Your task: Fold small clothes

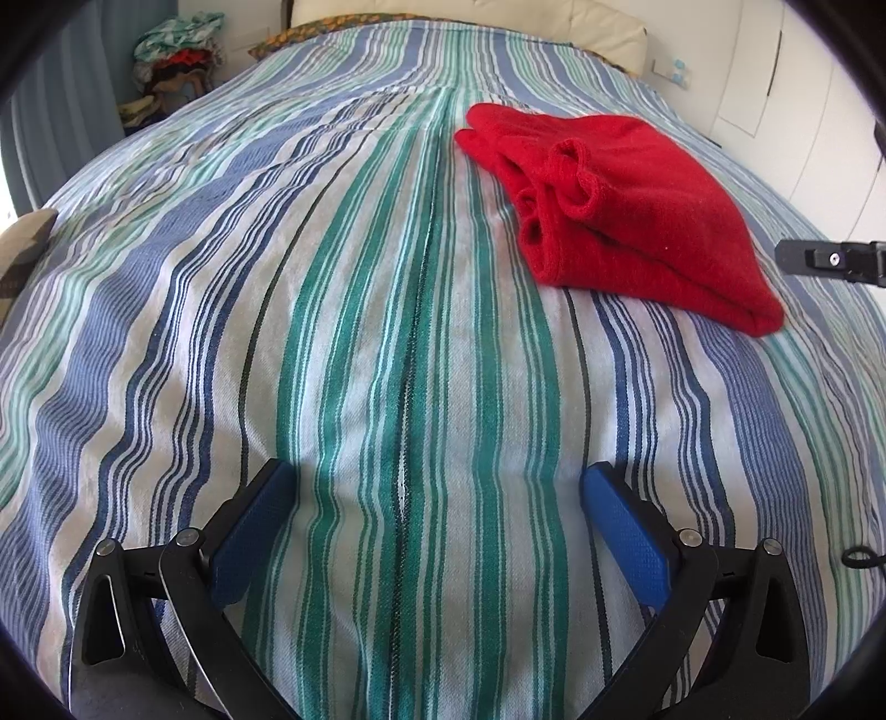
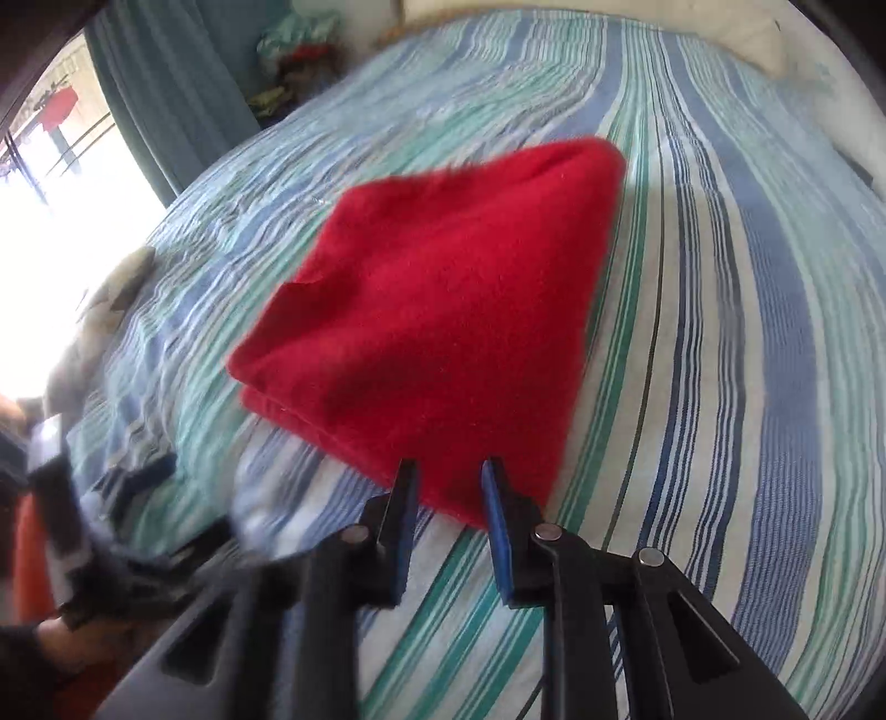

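Note:
A red knit garment lies folded into a compact bundle on the striped bedspread, at the upper right of the left wrist view. My left gripper is wide open and empty, low over the bedspread, well short of the garment. In the right wrist view the folded red garment fills the middle. My right gripper hovers at its near corner with the jaws a narrow gap apart and nothing between them. The right gripper's tip also shows at the right edge of the left wrist view.
A pile of mixed clothes sits beyond the bed's far left corner by a teal curtain. A cream pillow lies at the head. A patterned cushion is at the bed's left edge. White cupboards stand on the right.

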Available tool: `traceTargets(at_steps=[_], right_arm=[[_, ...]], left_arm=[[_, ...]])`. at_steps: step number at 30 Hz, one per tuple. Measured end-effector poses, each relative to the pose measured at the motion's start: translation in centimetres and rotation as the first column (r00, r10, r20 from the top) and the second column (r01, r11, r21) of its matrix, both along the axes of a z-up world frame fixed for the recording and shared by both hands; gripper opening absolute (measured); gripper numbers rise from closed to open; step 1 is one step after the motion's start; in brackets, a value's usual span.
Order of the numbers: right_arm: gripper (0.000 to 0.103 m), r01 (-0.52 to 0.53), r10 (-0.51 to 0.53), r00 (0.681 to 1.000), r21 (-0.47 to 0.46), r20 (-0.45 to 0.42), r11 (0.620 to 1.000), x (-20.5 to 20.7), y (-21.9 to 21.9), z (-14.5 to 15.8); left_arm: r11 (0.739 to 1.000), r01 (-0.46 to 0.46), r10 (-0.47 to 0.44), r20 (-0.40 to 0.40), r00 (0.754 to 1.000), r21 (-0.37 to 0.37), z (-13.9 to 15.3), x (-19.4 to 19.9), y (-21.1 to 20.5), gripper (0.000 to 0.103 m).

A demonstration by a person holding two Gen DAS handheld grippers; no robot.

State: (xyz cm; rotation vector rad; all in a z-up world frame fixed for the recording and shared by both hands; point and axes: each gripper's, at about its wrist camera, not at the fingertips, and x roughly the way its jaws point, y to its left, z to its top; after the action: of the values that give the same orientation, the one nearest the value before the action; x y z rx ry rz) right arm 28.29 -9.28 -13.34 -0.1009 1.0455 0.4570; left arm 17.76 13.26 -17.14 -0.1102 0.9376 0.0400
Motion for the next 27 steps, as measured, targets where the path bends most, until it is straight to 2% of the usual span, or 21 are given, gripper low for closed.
traceTargets(at_steps=[3, 6, 8, 10, 11, 13, 14, 15, 16, 17, 18, 19, 21, 23, 24, 27], right_arm=[[0.024, -0.05, 0.052, 0.994, -0.022, 0.094, 0.998, -1.3, 1.0, 2.4], [0.024, -0.076, 0.076, 0.991, -0.004, 0.109, 0.997, -1.5, 2.0, 2.4], [0.024, -0.068, 0.068, 0.995, 0.002, 0.078, 0.998, -0.8, 2.7, 0.4], [0.024, -0.053, 0.053, 0.999, -0.007, 0.002, 0.999, -0.2, 3.2, -2.8], [0.024, -0.045, 0.044, 0.998, -0.02, -0.034, 0.999, -0.1, 3.3, -4.0], [0.024, -0.028, 0.028, 0.999, 0.001, -0.038, 1.0, -0.7, 2.8, -4.2], [0.028, -0.028, 0.029, 0.999, 0.023, -0.044, 0.999, -1.1, 2.5, -3.7], [0.044, -0.031, 0.033, 0.999, 0.044, -0.043, 0.999, -1.6, 2.0, -2.9], [0.056, -0.036, 0.038, 0.999, 0.061, -0.03, 0.997, -2.1, 1.5, -1.9], [0.077, -0.038, 0.039, 0.999, 0.086, -0.007, 0.996, -2.4, 0.6, -0.8], [0.083, -0.034, 0.031, 0.999, 0.112, 0.022, 0.993, -2.6, -0.3, 0.4], [0.083, -0.019, 0.012, 0.998, 0.134, 0.054, 0.991, -2.6, -1.4, 1.5], [0.083, 0.027, -0.038, 0.997, 0.169, 0.064, 0.985, -1.1, -3.5, 2.9], [0.083, 0.092, -0.102, 0.994, 0.222, 0.035, 0.971, 1.5, -5.3, 3.3], [0.083, 0.122, -0.131, 0.991, 0.248, 0.022, 0.961, 3.0, -5.9, 3.3], [0.083, 0.172, -0.171, 0.985, 0.326, -0.031, 0.93, 7.1, -6.7, 2.0]], left_arm=[[1.0, -0.001, 0.001, 0.001, 1.0, 0.0, 0.0, 0.0, -0.1, 0.103], [1.0, 0.0, 0.0, 0.001, 1.0, 0.0, 0.0, 0.0, 0.0, 0.103], [1.0, 0.0, 0.0, 0.001, 1.0, -0.002, 0.0, 0.0, 0.0, 0.103], [1.0, 0.003, -0.003, -0.007, 1.0, -0.012, 0.1, 0.0, 0.0, 0.103], [0.999, 0.01, -0.01, -0.014, 1.0, -0.03, 0.4, 0.0, 0.3, 0.102], [0.994, 0.005, -0.007, -0.016, 1.0, -0.111, 1.6, -0.5, 1.5, 0.101], [0.986, -0.003, 0.002, -0.007, 1.0, -0.169, 2.4, -0.7, 2.2, 0.101], [0.973, -0.013, 0.016, 0.011, 1.0, -0.231, 3.5, -0.8, 3.0, 0.101], [0.959, -0.012, 0.024, 0.04, 0.999, -0.283, 4.7, -0.5, 3.5, 0.101], [0.946, 0.001, 0.023, 0.071, 0.997, -0.323, 6.0, 0.0, 3.8, 0.101], [0.937, 0.022, 0.013, 0.098, 0.995, -0.348, 7.3, 0.9, 3.8, 0.101], [0.93, 0.048, -0.006, 0.115, 0.993, -0.365, 8.5, 2.2, 3.5, 0.101], [0.909, 0.112, -0.072, 0.115, 0.991, -0.402, 9.9, 5.5, 2.1, 0.101], [0.886, 0.152, -0.13, 0.081, 0.988, -0.437, 10.0, 9.2, 0.4, 0.101], [0.887, 0.146, -0.141, 0.046, 0.989, -0.439, 9.4, 11.1, -0.2, 0.101], [0.939, 0.055, -0.09, -0.087, 0.992, -0.341, 5.9, 15.6, -0.7, 0.101]])
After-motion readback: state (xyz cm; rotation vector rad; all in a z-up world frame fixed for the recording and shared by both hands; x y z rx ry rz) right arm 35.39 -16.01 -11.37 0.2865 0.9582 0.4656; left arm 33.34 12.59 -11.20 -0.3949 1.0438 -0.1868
